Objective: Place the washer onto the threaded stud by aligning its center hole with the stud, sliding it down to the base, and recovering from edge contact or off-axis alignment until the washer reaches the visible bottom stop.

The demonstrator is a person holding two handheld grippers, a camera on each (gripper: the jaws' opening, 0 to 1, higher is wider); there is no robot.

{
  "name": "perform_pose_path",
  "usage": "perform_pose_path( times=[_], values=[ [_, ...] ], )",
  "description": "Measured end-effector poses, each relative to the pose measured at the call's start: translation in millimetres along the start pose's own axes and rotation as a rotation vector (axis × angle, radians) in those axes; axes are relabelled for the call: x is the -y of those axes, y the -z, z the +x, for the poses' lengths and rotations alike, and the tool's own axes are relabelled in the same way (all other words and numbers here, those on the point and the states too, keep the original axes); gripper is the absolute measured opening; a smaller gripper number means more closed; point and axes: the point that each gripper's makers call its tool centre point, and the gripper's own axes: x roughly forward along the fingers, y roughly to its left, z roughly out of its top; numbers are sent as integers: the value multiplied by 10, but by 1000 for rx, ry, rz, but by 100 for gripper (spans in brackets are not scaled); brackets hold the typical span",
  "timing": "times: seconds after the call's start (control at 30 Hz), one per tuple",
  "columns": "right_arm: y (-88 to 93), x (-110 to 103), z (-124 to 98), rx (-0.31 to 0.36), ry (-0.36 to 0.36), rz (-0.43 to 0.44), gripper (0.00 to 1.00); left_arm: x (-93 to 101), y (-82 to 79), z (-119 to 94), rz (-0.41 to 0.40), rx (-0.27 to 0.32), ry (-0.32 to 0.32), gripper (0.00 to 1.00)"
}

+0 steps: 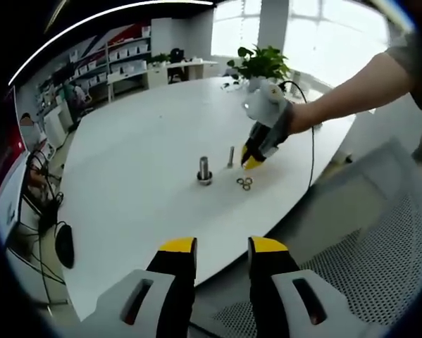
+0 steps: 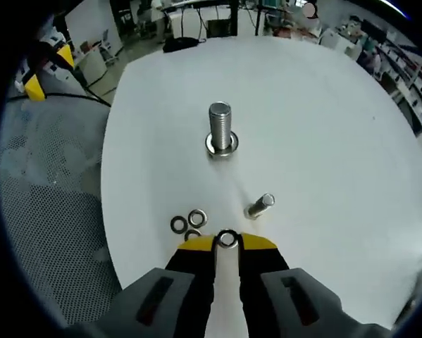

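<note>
The right gripper (image 2: 227,241) pinches 1 washer (image 2: 227,239) between its yellow tips, low over the white table (image 2: 323,113). The big stud (image 2: 220,127) stands upright further ahead, well apart from the washer. A small bolt (image 2: 260,205) stands nearer, off to one side. More washers (image 2: 189,223) lie on the table just beside the tips. The left gripper (image 1: 222,246) hangs back past the table edge, its jaws apart and holding nothing.

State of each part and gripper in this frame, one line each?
Right gripper: shut on a washer.
Left gripper: open, holding nothing.
Large stud: upright, a washer at its base.
Small bolt: upright, bare.
Loose washers: flat on the table.
</note>
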Motion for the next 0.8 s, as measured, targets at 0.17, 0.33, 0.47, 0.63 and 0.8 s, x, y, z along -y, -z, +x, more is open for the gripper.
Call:
perform_pose_path(
  times=[0.17, 0.33, 0.47, 0.63, 0.8],
  values=[
    [-81, 86, -110, 33, 22, 17, 13, -8, -14, -8, 1, 8, -5, 27],
    [-238, 162, -266, 84, 36, 35, 13, -3, -12, -10, 5, 8, -4, 27],
    [-304, 178, -354, 106, 48, 32, 13, -11, -30, -23, 7, 19, -12, 27],
    [-337, 196, -378, 107, 63, -7, 13, -19, -41, -27, 7, 24, -16, 27],
    [-349, 217, -323, 83, 63, -50, 13, -26, -44, -25, 8, 24, -18, 27]
  ],
)
